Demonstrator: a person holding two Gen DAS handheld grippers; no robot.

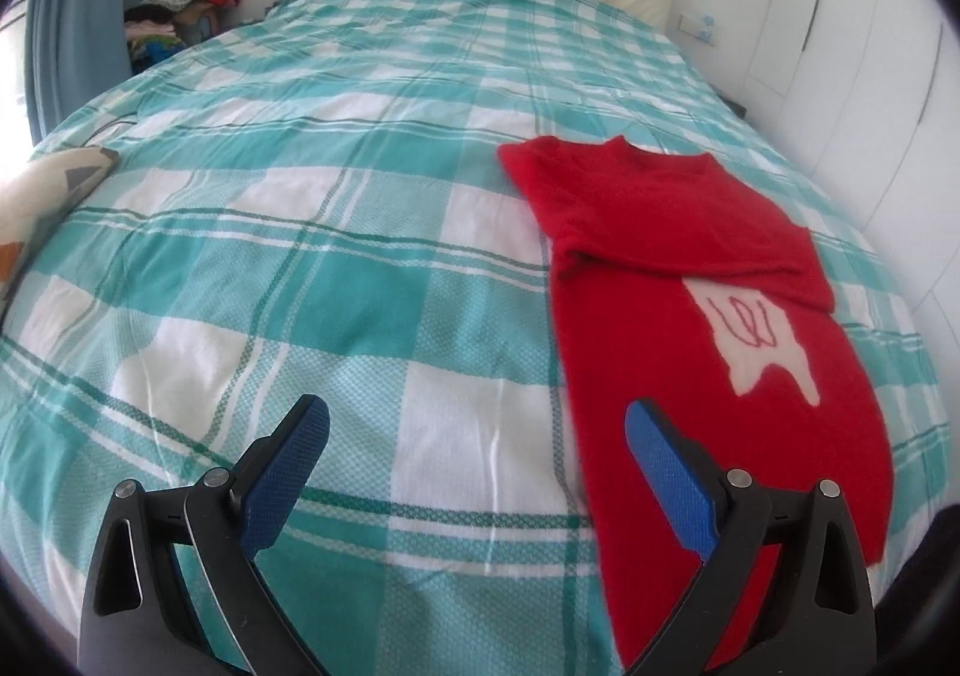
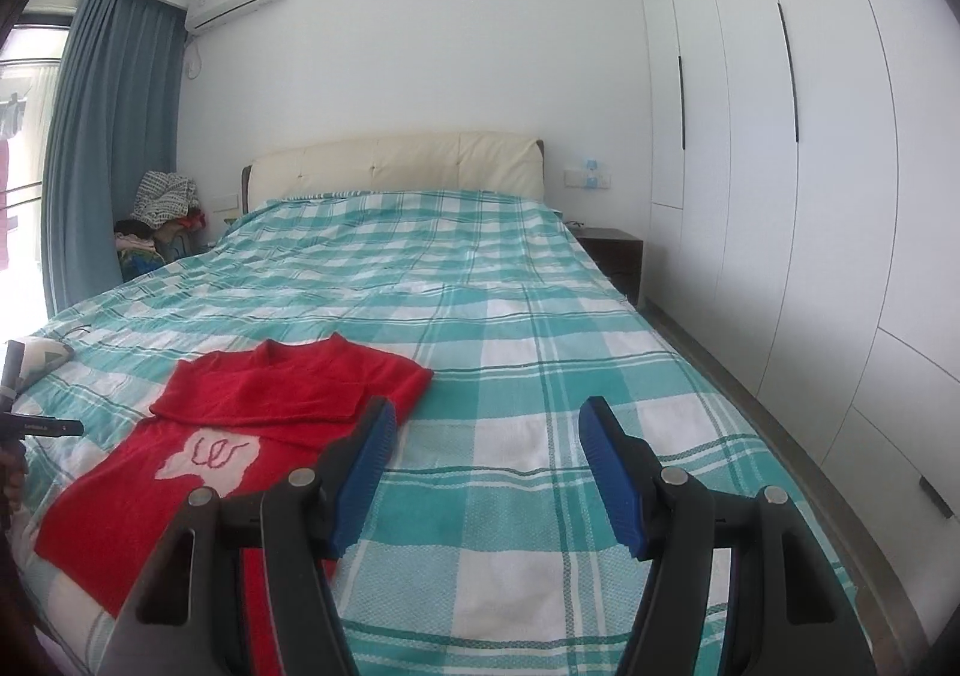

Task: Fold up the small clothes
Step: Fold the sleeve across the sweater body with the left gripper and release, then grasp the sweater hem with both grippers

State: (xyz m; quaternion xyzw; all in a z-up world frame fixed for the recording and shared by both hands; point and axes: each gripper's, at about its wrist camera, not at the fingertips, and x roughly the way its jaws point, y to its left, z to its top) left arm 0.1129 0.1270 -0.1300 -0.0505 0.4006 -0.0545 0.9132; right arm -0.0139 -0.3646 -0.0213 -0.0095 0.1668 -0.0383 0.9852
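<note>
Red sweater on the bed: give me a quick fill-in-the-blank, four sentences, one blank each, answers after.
1. The sweater is coloured ____.
2. It lies on a bed cover with a teal and white ____ pattern.
3. Both the left gripper and the right gripper are ____, with nothing between the fingers.
4. The sweater's top part, sleeves included, is ____ over its body, partly covering the pale patch.

Answers: red; checked; open; folded

Bright daylight from the window [image 2: 24, 135], washed-out whites, fisheye-bent dark edges
</note>
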